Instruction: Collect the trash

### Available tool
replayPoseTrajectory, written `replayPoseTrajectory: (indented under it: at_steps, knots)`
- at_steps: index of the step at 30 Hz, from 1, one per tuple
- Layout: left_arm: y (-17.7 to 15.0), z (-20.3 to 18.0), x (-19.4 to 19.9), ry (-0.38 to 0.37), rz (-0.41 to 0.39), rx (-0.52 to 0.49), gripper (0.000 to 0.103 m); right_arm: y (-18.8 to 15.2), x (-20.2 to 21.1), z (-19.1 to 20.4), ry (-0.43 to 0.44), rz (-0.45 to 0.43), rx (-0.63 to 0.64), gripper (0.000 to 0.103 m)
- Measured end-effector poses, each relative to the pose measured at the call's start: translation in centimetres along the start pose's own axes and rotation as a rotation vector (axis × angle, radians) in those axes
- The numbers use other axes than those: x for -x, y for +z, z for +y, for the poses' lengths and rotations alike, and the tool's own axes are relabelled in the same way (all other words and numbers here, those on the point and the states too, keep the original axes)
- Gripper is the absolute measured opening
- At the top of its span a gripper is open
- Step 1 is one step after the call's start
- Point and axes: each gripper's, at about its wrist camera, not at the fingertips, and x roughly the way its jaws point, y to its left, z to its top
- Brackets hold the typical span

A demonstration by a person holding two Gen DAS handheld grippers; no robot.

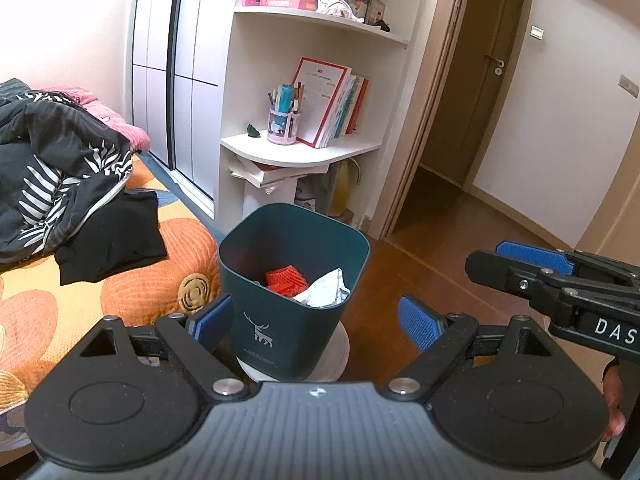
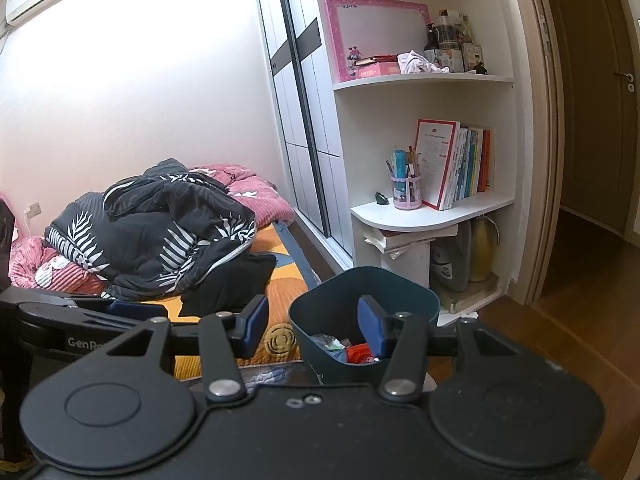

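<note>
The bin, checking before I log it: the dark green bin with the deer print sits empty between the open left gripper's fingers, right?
Not empty. The left wrist view shows the bin holding a red item and crumpled white paper. The left gripper is open around it.

You have the bin straight ahead, between bed on your left and doorway on your right, shelf unit behind it; crumpled paper inside, possibly atop other scraps.
</note>
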Motion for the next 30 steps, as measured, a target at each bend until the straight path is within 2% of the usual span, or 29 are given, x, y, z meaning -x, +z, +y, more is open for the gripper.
replayPoseTrajectory:
  at_steps: [30]
  knots:
    - [-0.04,-0.52,0.35,0.007,-0.027,-0.002,0.09,-0.46,-0.51,0.65,0.002,0.04,-0.009,0.05]
